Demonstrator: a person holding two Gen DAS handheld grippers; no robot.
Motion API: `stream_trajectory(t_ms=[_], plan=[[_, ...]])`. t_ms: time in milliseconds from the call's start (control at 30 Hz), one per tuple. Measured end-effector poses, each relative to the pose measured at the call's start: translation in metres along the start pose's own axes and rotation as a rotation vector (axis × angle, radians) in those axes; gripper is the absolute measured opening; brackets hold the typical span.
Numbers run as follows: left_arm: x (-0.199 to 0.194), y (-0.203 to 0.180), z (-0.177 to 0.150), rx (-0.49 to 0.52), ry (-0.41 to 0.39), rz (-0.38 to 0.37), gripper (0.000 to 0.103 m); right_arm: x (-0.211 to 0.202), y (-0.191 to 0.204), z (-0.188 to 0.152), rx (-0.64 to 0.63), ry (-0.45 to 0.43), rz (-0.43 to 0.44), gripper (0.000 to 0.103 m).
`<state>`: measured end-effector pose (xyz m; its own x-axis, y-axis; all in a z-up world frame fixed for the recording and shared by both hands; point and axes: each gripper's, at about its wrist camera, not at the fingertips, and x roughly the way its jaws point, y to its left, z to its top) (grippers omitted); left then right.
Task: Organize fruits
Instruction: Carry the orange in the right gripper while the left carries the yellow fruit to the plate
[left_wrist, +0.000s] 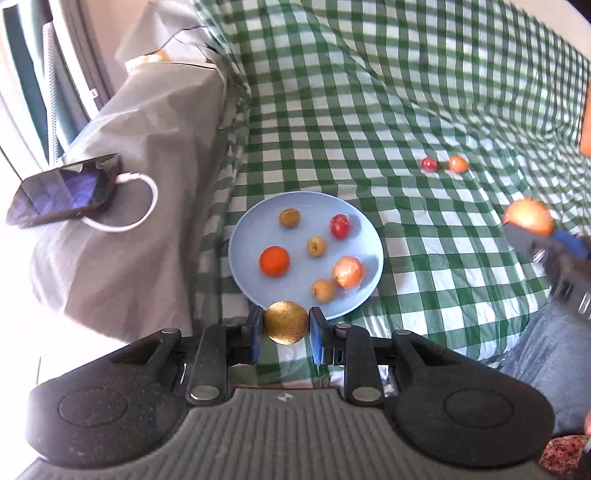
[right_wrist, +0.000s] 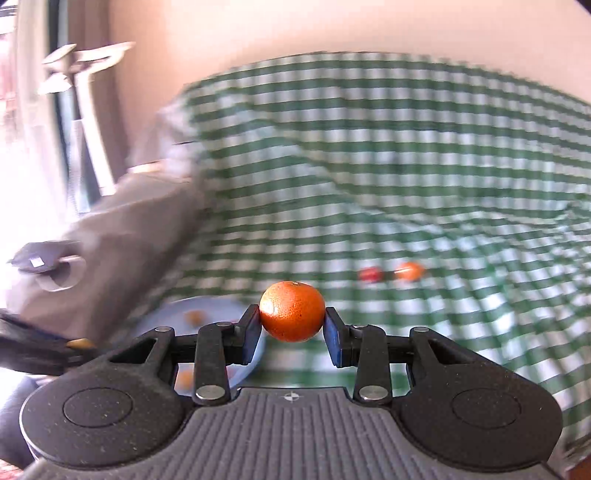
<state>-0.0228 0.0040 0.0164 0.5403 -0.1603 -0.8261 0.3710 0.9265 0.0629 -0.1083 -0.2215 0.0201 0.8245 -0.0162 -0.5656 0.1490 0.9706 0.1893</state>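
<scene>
Though R view blurs, right claw (right_wrist: 292, 325) clamps orange (right_wrist: 292, 311); left claw (left_wrist: 286, 330) clamps golden fruit (left_wrist: 286, 322), plate (right_wrist: 173, 314) prob. half-hidden.

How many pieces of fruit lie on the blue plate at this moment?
6 on the blue plate: a brown fruit at the far side, a red one, a brown one mid-plate, an orange, a wrapped orange fruit, another brown one near it.

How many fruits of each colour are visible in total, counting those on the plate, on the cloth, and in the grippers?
Orange: 5 (two on the blue plate, one on the checked cloth, one in the right gripper, all shades counted)
Red: 2 (one on the plate, one on the cloth)
Yellow-brown: 4 (three on the plate, one in the left gripper)
Total: 11
</scene>
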Motion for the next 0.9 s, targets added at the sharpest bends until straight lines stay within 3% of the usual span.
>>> stream_trajectory(t_ms=[133, 267, 900], plan=[[-0.012, 0.008, -0.013, -0.019, -0.024, -0.013, 0.028, -0.013, 0.040, -0.005, -0.077, 0.024, 0.087, 0.038], [-0.016, 0.012, -0.018, -0.046, -0.031, -0.029, 0.028, -0.021, 0.063, -0.009, -0.159, 0.040, 0.109, 0.038], [-0.018, 0.013, -0.018, -0.058, -0.057, -0.048, 0.028, -0.029, 0.065, -0.009, -0.195, 0.029, 0.075, 0.038]])
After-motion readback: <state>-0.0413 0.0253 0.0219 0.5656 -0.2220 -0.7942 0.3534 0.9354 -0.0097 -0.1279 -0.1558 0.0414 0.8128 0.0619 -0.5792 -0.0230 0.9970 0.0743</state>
